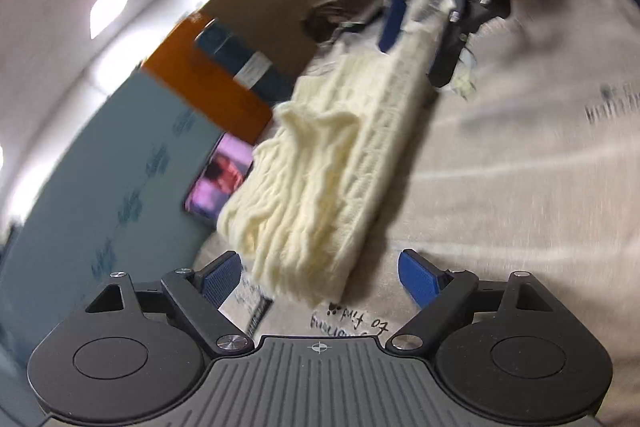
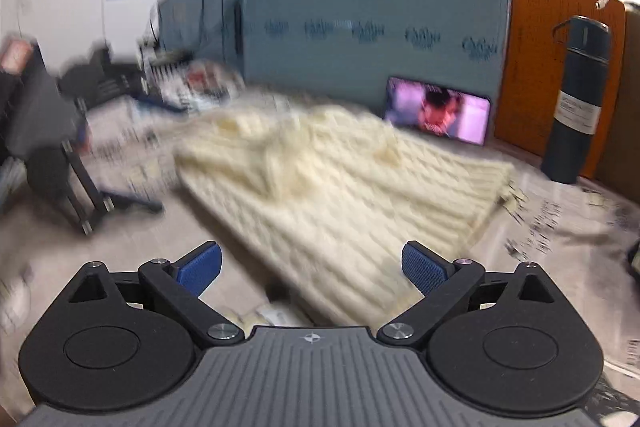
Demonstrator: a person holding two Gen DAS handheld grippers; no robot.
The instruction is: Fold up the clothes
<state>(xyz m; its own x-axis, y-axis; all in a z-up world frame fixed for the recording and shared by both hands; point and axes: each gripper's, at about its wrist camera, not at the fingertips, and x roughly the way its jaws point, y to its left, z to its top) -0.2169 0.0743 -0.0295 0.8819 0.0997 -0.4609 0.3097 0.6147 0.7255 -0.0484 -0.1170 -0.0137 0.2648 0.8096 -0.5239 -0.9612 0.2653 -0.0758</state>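
A cream cable-knit sweater [image 1: 320,163] lies folded into a long strip on the light printed table cover [image 1: 520,167]. My left gripper [image 1: 320,279] is open and empty, its blue fingertips either side of the sweater's near end. The right gripper [image 1: 416,39] shows at the strip's far end in the left wrist view. In the right wrist view the sweater [image 2: 340,179] lies ahead and my right gripper [image 2: 312,267] is open and empty just short of its near edge. The left gripper [image 2: 120,203] appears blurred at the left.
A phone [image 2: 438,111] with a lit screen leans against a teal panel [image 2: 372,15] behind the sweater. A dark blue flask [image 2: 576,99] stands by an orange board [image 2: 532,67] at the right. Clutter [image 2: 180,83] sits at the far left.
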